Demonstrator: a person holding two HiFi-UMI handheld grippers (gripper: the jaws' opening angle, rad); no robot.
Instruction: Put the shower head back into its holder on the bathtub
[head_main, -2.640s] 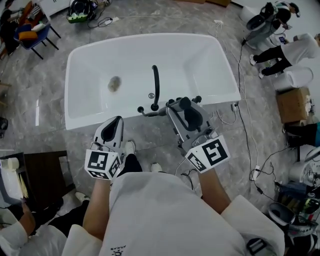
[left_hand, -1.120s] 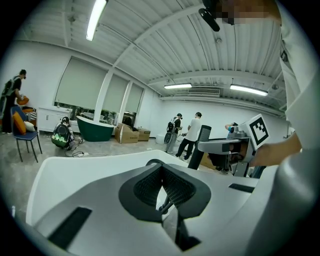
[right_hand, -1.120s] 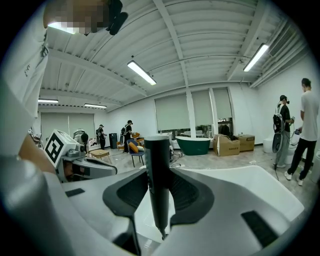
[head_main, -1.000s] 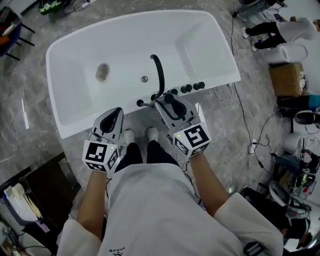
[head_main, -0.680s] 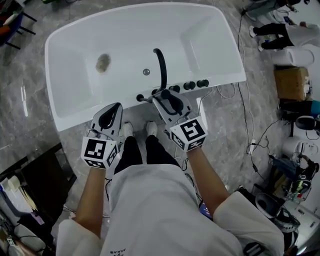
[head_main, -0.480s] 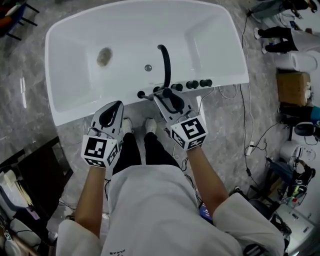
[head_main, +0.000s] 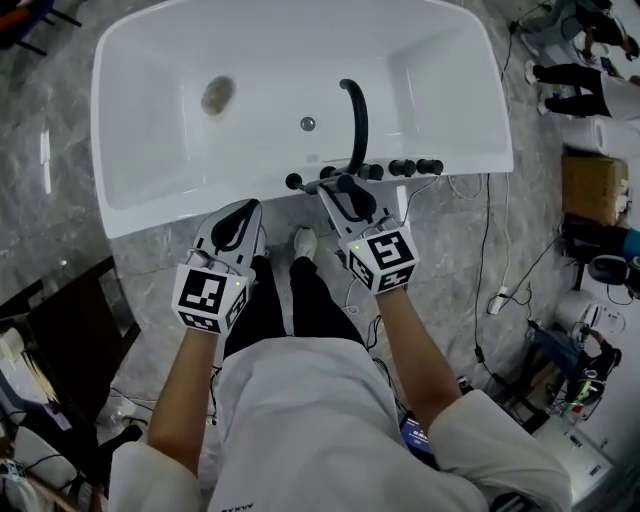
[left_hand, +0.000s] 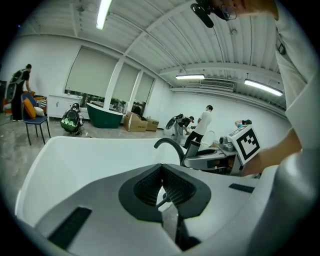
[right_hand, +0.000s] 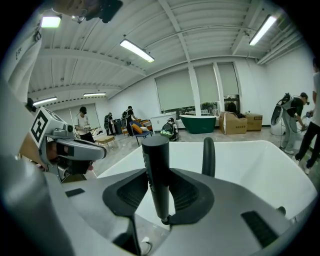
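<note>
While the person stands at the near long side of the bathtub (head_main: 130, 205), both tools are held at its near rim. Nearest the person, the left gripper (head_main: 242, 210) has its jaws pressed together with nothing between them, its tip just short of the rim. Beside it, the right gripper (head_main: 338, 188) is clamped on the shower head (right_hand: 156, 170), a black cylindrical handle standing upright between the pads with its top rising above them. This tip reaches the rim next to the row of black knobs (head_main: 415, 167). From that rim the black curved spout (head_main: 355, 112) arches over the basin. Inside the tub, a small round fitting (head_main: 308, 124) lies near the spout, and the drain (head_main: 218, 95) lies toward the tub's left end. Beyond the tub's far side stand people (left_hand: 204, 120), a chair (left_hand: 35, 117) and a green tub (right_hand: 200, 122).
</note>
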